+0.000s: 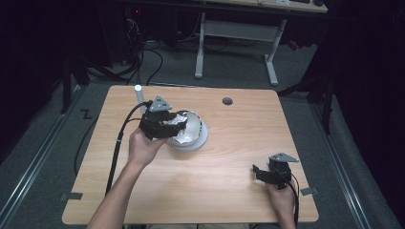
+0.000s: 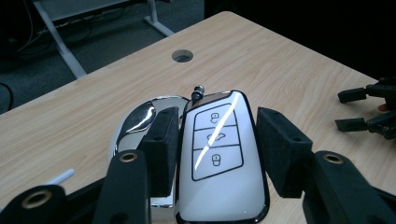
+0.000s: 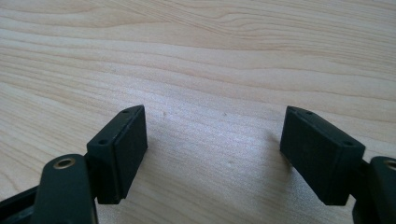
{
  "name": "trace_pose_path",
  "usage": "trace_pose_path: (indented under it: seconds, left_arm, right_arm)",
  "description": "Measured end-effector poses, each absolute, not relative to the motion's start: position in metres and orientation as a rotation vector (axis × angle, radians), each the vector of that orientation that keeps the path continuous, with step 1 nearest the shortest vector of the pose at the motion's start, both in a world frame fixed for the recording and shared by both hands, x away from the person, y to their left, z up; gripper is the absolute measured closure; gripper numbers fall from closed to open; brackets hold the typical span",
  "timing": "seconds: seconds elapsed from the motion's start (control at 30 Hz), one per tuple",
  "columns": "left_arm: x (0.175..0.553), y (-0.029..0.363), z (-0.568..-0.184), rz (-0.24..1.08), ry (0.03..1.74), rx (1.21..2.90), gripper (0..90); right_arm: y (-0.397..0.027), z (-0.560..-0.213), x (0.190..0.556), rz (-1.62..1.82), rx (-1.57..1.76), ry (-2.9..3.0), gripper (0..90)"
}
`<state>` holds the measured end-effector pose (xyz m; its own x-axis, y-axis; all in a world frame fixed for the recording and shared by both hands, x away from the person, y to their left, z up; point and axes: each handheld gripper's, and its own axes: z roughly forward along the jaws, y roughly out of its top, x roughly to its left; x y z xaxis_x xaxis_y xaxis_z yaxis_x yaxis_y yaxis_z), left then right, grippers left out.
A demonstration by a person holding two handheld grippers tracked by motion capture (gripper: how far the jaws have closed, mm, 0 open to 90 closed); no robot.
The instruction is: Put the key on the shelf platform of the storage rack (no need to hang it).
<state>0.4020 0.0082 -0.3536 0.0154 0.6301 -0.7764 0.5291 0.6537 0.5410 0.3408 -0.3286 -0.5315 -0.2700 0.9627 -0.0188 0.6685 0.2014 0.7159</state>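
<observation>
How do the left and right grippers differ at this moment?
The left gripper is shut on a white car key; the right gripper stands open with nothing between its pads. The left is held over a shiny bowl; the right rests low near the table's right edge. Both have black padded jaws.

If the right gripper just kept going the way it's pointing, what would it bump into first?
Probably just the wooden table. The right gripper has its jaws open with nothing between them, and ahead of them lies bare wood. In the high view it points left across the table, but how steeply it tilts down is hard to judge.
</observation>
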Motion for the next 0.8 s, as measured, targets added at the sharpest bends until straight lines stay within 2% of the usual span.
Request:
trace_pose_path:
  seconds: [0.8]
  left_arm:
    - [0.429,-0.007,-0.397,0.141,1.697,0.986,51.0]
  right_arm:
    - [-0.329,-0.532,0.341,0.833,1.515,2.014,23.4]
